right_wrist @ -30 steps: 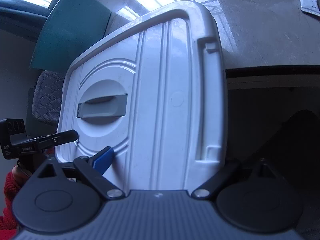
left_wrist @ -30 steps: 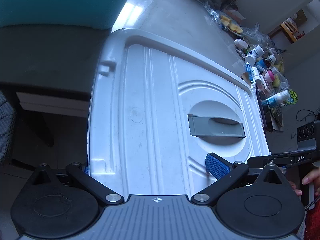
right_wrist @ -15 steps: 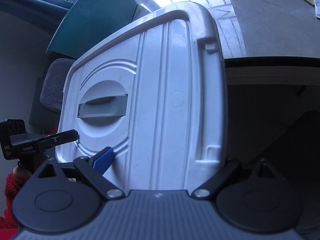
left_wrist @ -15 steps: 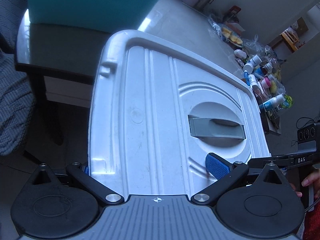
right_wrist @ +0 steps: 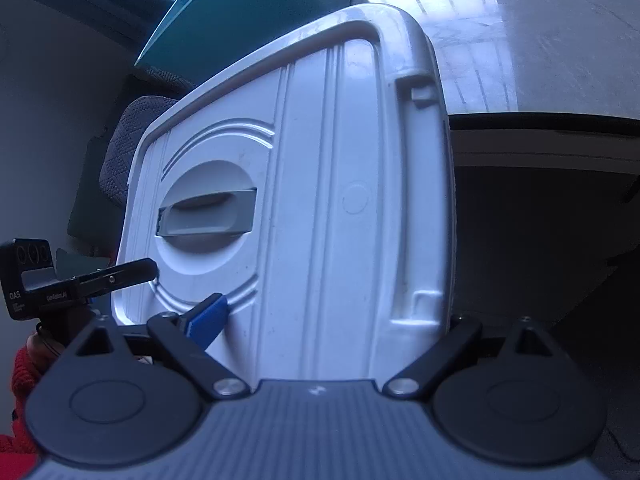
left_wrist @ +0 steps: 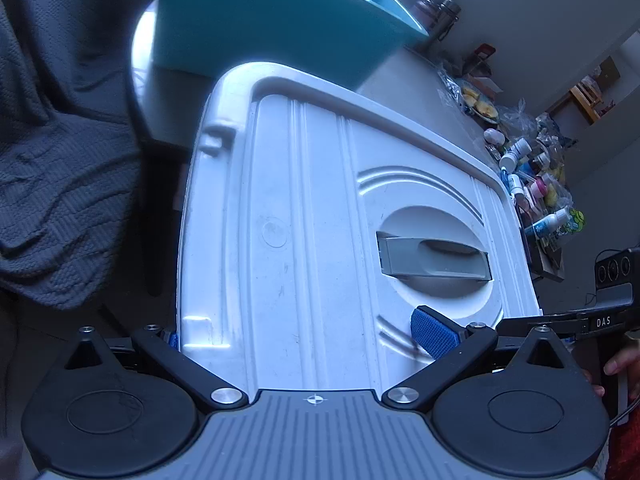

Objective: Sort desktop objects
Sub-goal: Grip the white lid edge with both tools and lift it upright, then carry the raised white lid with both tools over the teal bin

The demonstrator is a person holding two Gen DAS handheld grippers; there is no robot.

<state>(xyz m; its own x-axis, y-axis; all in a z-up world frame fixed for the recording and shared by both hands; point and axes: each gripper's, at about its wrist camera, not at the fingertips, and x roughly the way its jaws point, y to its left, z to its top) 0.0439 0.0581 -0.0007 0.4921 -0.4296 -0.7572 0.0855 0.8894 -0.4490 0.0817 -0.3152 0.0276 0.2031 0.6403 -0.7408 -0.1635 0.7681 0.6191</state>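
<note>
A large white plastic lid (left_wrist: pixel 304 248) with a grey recessed handle (left_wrist: pixel 434 258) fills both views; it shows in the right wrist view (right_wrist: pixel 320 208) too, with its handle (right_wrist: pixel 206 218). My left gripper (left_wrist: pixel 304 334) is shut on the lid's near edge, its blue pad (left_wrist: pixel 434 334) lying on top. My right gripper (right_wrist: pixel 328 320) is shut on the same edge from the other side, its blue pad (right_wrist: pixel 206 318) on top. The lid is held in the air, tilted. Each gripper shows in the other's view.
A teal storage bin (left_wrist: pixel 272 20) stands on the grey table (right_wrist: pixel 540 32) beyond the lid. Several bottles and bags (left_wrist: pixel 532 176) crowd the table's far right. A grey knitted chair cover (left_wrist: pixel 52 160) is at the left. Dark space lies under the table edge (right_wrist: pixel 540 128).
Both grippers have lowered and pulled the lid back from the table. The teal bin and chair now rise into view above the lid. The grip has not changed.
</note>
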